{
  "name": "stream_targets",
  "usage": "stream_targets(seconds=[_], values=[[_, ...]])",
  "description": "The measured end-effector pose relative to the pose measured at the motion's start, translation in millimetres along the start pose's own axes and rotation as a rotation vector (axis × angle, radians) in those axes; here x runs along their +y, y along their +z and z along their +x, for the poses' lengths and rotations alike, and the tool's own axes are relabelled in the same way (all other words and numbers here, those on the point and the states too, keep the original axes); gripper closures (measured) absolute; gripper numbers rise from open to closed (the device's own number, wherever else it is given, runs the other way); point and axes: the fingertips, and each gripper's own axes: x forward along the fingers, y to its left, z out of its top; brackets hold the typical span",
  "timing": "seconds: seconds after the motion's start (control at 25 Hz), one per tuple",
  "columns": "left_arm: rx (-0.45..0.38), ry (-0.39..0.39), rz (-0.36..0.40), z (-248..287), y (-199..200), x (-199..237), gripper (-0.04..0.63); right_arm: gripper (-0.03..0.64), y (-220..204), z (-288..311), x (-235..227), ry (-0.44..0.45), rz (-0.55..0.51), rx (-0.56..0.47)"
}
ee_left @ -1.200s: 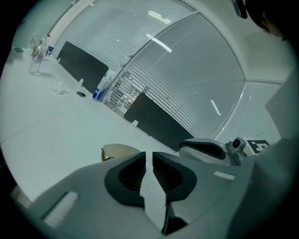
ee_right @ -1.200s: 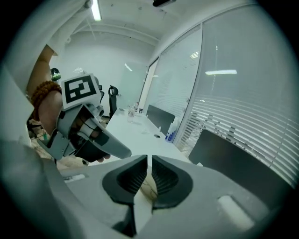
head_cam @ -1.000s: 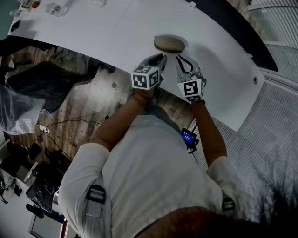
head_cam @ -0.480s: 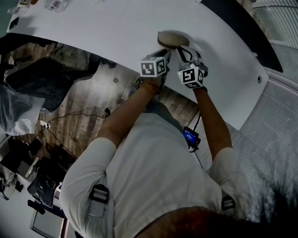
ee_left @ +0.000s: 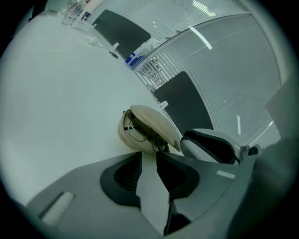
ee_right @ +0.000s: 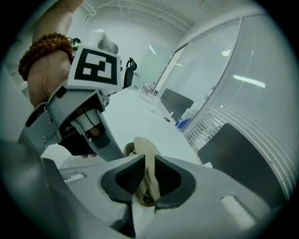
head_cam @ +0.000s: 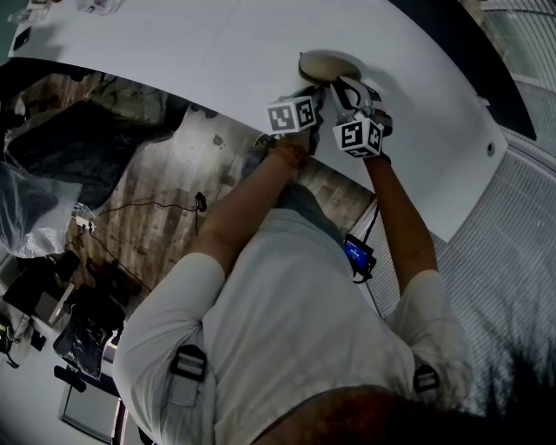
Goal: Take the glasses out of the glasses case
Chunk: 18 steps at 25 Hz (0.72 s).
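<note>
A beige clamshell glasses case (head_cam: 323,63) lies on the white table (head_cam: 174,43), its lid (ee_left: 154,123) raised a little. Dark-framed glasses (ee_left: 138,133) show inside. My left gripper (head_cam: 311,91) points at the case's near side. Its jaws have just been opening, and only bare table shows between them (ee_left: 148,156), the case just beyond the tips. My right gripper (head_cam: 343,87) reaches the case from the right. Its jaws have also just been opening, and the lid's edge (ee_right: 148,172) stands in the gap between them, with space on its left side.
The table's near edge runs just below both grippers, with wooden floor beyond it. Small clear items (head_cam: 95,7) sit at the table's far left end. A glass partition with blinds (ee_left: 224,56) backs the table. A beaded bracelet (ee_right: 42,49) circles the left wrist.
Both grippers have moved from above the table's near edge forward and down to the case. The left cube has rolled. The right jaws now straddle the lid.
</note>
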Motion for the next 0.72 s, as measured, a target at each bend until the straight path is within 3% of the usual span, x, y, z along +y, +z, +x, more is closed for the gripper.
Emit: stream_targets(seconds=[0.44,0.72], values=[[-0.022,0.024,-0.113,8,7,11,0.489,0.539,-7,4,0,-0.004,0.004,0.016],[-0.019,0.024,-0.119,9,7,14,0.476,0.471,-7,9,2,-0.017,-0.111,0.025]])
